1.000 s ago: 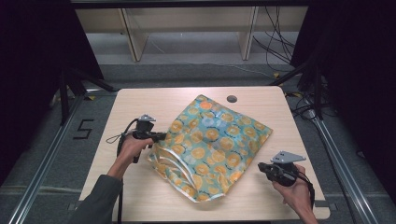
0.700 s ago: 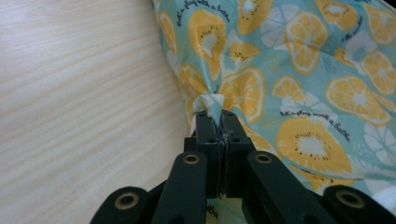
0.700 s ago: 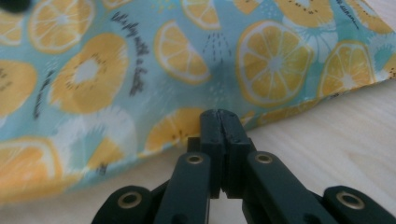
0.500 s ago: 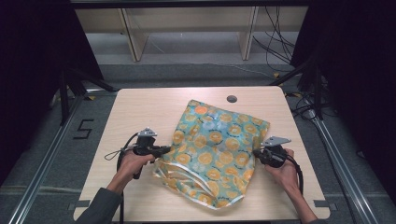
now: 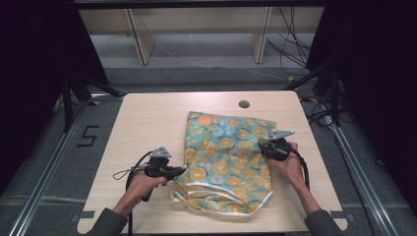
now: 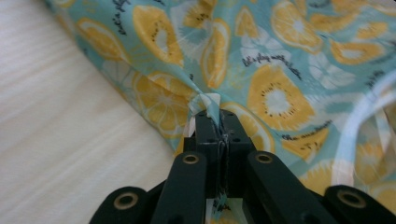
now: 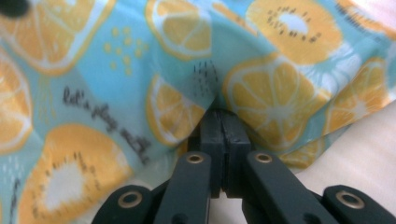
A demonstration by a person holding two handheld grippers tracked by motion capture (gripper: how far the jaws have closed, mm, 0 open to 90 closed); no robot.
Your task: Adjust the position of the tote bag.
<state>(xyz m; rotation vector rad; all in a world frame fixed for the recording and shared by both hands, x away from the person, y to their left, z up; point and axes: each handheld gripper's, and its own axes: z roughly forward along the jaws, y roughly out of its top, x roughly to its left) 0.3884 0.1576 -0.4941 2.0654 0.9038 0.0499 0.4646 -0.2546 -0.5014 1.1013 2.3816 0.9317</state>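
Left tongs [image 5: 181, 170] clamped; right tongs [image 5: 262, 144] clamped.

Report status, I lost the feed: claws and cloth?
Left claw shut on cloth edge. Right claw shut on opposite edge. Cloth rumpled on table. Nothing blocking.

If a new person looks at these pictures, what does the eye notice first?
First comes the bright cloth printed with orange slices, lying rumpled in the middle of the table. Next, the left gripper pinches its left edge and the right gripper its right edge, both shut on the fabric.
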